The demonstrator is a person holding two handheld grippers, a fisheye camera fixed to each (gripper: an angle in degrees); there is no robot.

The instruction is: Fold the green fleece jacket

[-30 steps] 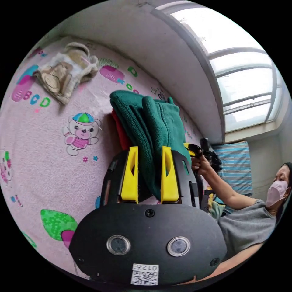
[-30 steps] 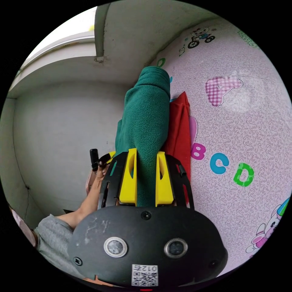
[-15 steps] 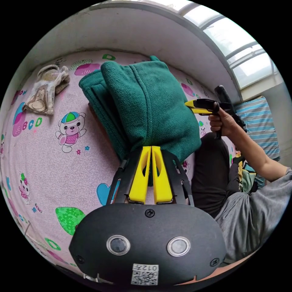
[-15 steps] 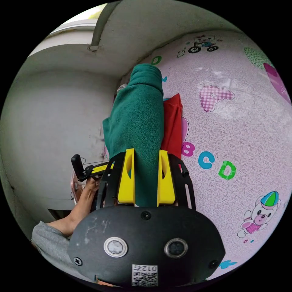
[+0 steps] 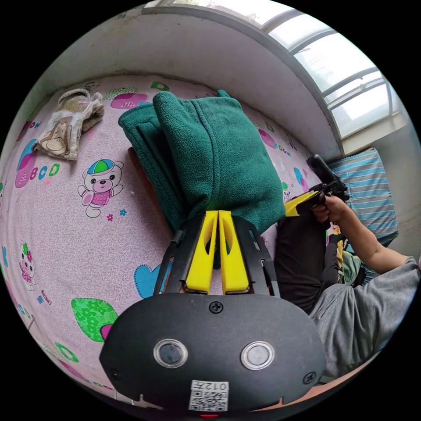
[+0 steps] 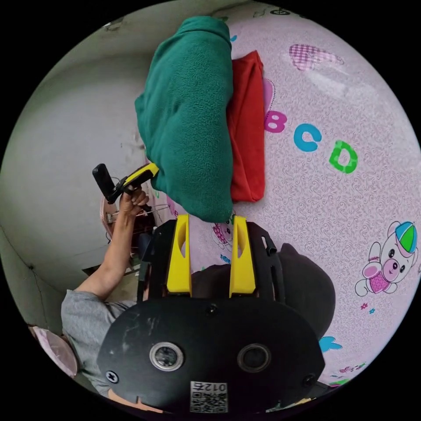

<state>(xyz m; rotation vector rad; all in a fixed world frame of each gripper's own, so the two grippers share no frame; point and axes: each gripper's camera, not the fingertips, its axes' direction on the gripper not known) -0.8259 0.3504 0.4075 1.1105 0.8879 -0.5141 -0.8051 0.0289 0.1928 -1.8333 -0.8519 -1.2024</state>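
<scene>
The green fleece jacket [image 5: 219,149] lies folded in a thick bundle on the pink mat, on top of a folded red garment [image 6: 247,131]. My left gripper [image 5: 218,213] is at the bundle's near edge with its jaws pressed together, and green fleece shows between them. Seen from the right gripper view, the left gripper [image 6: 147,171] touches the corner of the jacket [image 6: 188,114]. My right gripper [image 6: 209,218] is open, its tips just short of the jacket's edge with nothing between them. It also appears as the right gripper [image 5: 300,204] beside the bundle's far corner.
A beige garment [image 5: 66,127] lies crumpled at the mat's far corner. The pink printed mat [image 5: 66,245] runs up to a grey wall under a window [image 5: 342,74]. A person in a grey shirt [image 5: 364,307] sits at the mat, dark-trousered knee [image 6: 302,280] near the grippers. A striped cushion [image 5: 368,193] lies behind.
The right gripper has let go of the jacket and drawn back from it. The left jaws, wide around the fold a second ago, have closed. The bundle now rests on the red garment.
</scene>
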